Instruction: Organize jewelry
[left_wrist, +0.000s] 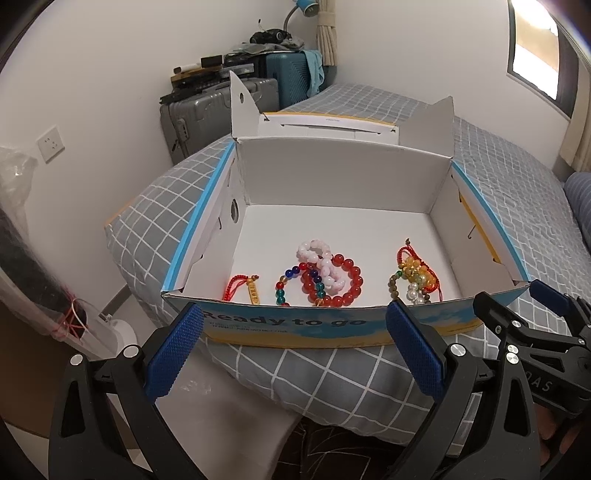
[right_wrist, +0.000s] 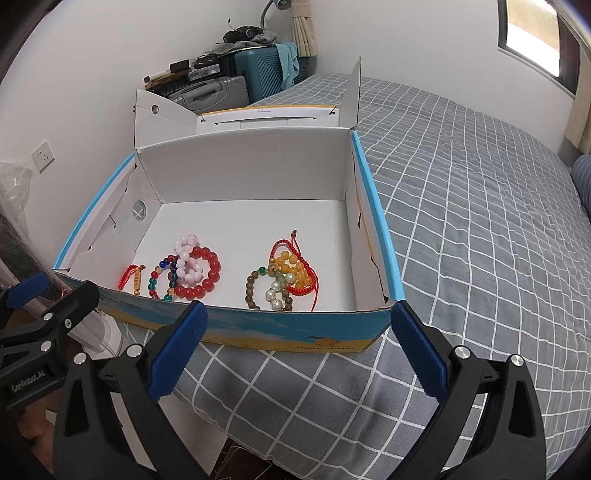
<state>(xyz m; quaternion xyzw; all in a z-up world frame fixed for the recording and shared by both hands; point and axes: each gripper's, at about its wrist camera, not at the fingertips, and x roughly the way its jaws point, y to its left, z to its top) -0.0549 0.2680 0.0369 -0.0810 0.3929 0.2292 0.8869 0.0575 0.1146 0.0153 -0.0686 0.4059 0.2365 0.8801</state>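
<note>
An open cardboard box (left_wrist: 332, 173) (right_wrist: 243, 166) sits on the bed. Inside near its front wall lie a red cord with a gold charm (left_wrist: 252, 291) (right_wrist: 136, 281), a heap of red, pink and multicoloured bead bracelets (left_wrist: 332, 277) (right_wrist: 195, 271), and a heap of yellow, pearl and brown bead bracelets with red cord (left_wrist: 415, 275) (right_wrist: 286, 275). My left gripper (left_wrist: 295, 321) is open and empty, just in front of the box's front wall. My right gripper (right_wrist: 299, 317) is open and empty at the same wall, toward its right corner. Each gripper shows in the other's view (left_wrist: 517, 325) (right_wrist: 40, 299).
The bed has a grey checked cover (right_wrist: 480, 221). Suitcases (left_wrist: 218, 110) with clutter on top stand against the back wall. A plastic-wrapped bundle (left_wrist: 22, 236) leans at the left. A window (left_wrist: 535, 48) is at the upper right.
</note>
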